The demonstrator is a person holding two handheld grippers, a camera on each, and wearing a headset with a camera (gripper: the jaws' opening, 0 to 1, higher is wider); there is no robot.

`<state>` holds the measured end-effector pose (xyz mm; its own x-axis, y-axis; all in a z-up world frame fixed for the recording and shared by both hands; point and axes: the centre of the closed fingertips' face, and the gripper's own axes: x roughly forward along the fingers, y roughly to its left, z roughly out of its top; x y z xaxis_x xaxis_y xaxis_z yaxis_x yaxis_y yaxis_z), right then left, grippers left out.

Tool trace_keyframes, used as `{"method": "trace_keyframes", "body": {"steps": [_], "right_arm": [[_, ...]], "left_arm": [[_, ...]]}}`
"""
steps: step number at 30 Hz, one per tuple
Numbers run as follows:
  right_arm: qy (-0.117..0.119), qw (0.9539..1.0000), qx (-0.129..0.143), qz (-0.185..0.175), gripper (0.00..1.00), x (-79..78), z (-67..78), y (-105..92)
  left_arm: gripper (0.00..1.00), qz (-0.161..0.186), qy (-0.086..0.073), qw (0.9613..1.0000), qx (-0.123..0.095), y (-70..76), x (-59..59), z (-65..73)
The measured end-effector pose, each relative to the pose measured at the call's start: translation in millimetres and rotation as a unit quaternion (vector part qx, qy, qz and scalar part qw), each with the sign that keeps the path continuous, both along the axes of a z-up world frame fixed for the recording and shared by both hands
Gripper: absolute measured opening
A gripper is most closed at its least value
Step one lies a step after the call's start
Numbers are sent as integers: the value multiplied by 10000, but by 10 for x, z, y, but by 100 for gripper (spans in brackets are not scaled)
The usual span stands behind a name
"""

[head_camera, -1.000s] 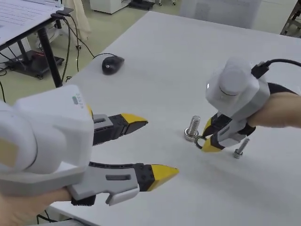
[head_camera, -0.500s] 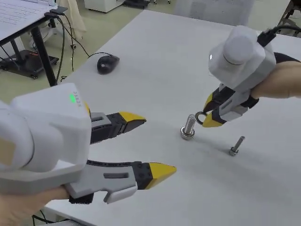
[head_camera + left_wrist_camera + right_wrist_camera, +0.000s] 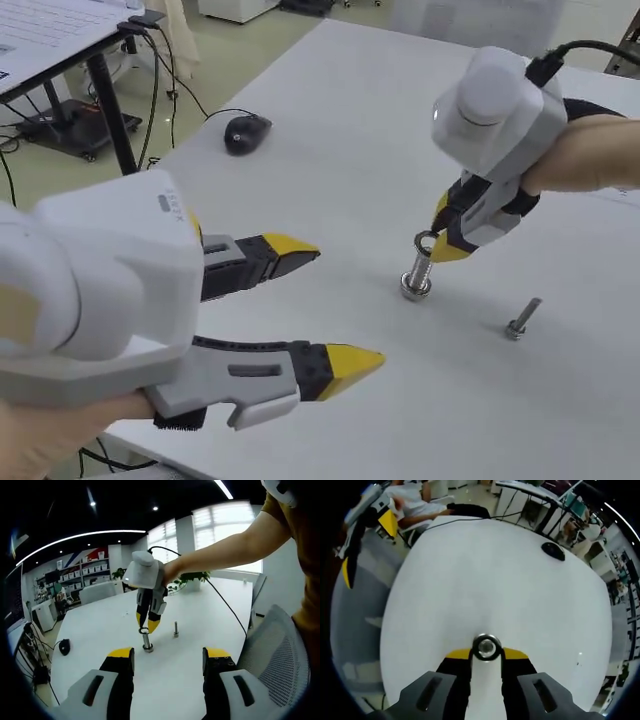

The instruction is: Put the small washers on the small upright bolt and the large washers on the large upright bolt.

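The large upright bolt [image 3: 416,277] stands mid-table, and the small bolt [image 3: 520,321] is to its right. My right gripper [image 3: 440,240] is shut on a large metal washer [image 3: 427,243], holding it level at the large bolt's top. In the right gripper view the washer [image 3: 487,647] sits between the yellow tips, with the bolt's end seen through its hole. The left gripper view shows the large bolt [image 3: 147,644], the washer [image 3: 144,630], the small bolt [image 3: 176,629] and the right gripper [image 3: 148,623]. My left gripper [image 3: 325,302] is open at the near left, holding nothing.
A black computer mouse [image 3: 245,133] lies near the table's left edge [image 3: 190,140], with its cable running off the edge. A desk [image 3: 60,35] with cables stands beyond on the left. A grey mesh chair [image 3: 280,650] is at the table's side.
My right gripper has lifted the washer from the tabletop beside the large bolt's base up to the bolt's top. The left gripper has stayed open in about the same place.
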<state>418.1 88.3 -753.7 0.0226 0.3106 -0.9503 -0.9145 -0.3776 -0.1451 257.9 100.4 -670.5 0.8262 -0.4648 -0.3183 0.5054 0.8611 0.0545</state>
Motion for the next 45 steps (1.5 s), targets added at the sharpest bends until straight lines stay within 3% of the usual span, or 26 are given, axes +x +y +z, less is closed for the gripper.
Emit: {"method": "trace_keyframes", "body": {"steps": [18, 30, 38, 45], "right_arm": [[61, 9999, -157, -2, 22, 7, -261, -8], [177, 9995, -243, -76, 22, 43, -546, -5], [259, 9994, -217, -19, 23, 48, -611, -21], [286, 9995, -22, -87, 25, 55, -546, -45]], "left_arm": [[54, 18, 27, 10000, -41, 12, 18, -31], [54, 77, 74, 9999, -62, 35, 22, -70], [54, 87, 109, 9999, -71, 55, 37, -95], [54, 53, 130, 9999, -60, 63, 46, -112]]}}
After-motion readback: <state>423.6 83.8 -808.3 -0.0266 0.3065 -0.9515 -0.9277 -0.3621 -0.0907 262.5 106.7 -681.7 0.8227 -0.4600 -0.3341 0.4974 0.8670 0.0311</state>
